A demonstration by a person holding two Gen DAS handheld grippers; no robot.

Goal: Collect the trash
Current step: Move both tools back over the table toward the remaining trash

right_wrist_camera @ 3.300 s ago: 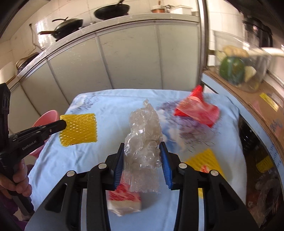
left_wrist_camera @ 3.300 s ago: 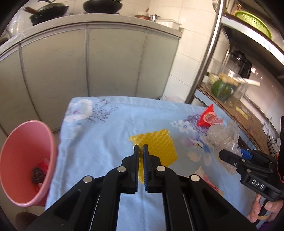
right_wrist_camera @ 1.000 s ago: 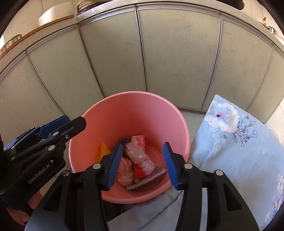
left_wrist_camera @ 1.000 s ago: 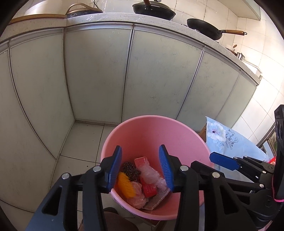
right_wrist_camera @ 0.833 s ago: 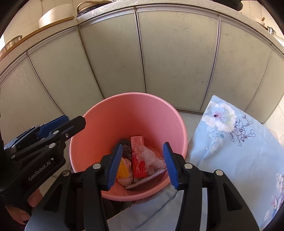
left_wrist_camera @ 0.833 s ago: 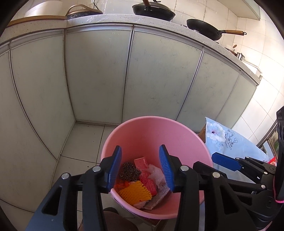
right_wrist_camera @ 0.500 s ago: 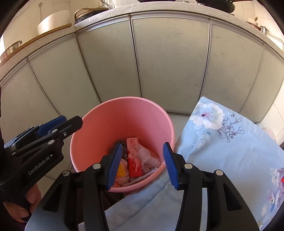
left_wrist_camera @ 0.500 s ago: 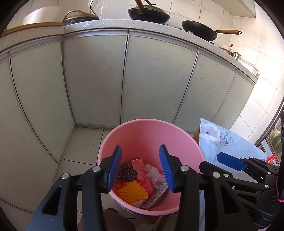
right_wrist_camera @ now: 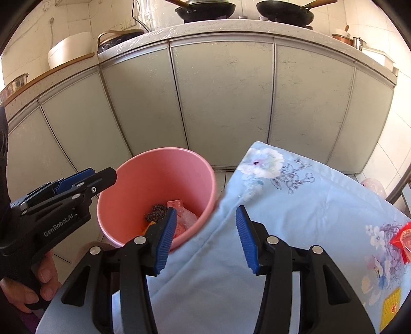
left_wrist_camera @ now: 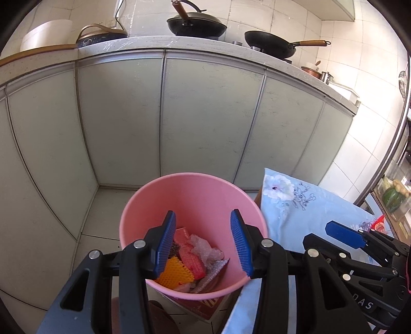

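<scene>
A pink bin point(left_wrist_camera: 195, 190) stands on the floor beside the table; it also shows in the right wrist view point(right_wrist_camera: 154, 174). Inside lie a yellow foam net point(left_wrist_camera: 174, 276), a red packet point(left_wrist_camera: 191, 260), a clear crumpled plastic bag point(left_wrist_camera: 205, 248) and a dark scrubber point(right_wrist_camera: 156, 217). My left gripper point(left_wrist_camera: 203, 245) is open and empty above the bin. My right gripper point(right_wrist_camera: 206, 240) is open and empty over the table's near left corner. A red wrapper point(right_wrist_camera: 403, 240) and a yellow net piece point(right_wrist_camera: 391, 305) lie on the blue floral tablecloth point(right_wrist_camera: 295, 218) at the right.
Grey cabinet doors point(left_wrist_camera: 200, 123) run behind the bin, with woks point(left_wrist_camera: 196, 24) on the counter above. A metal shelf post point(left_wrist_camera: 400, 133) stands at the right with a jar of vegetables point(left_wrist_camera: 393, 195).
Both grippers carried the yellow net and the clear bag from the table and dropped them into the bin. Since then both have pulled back, the right one swinging over the table.
</scene>
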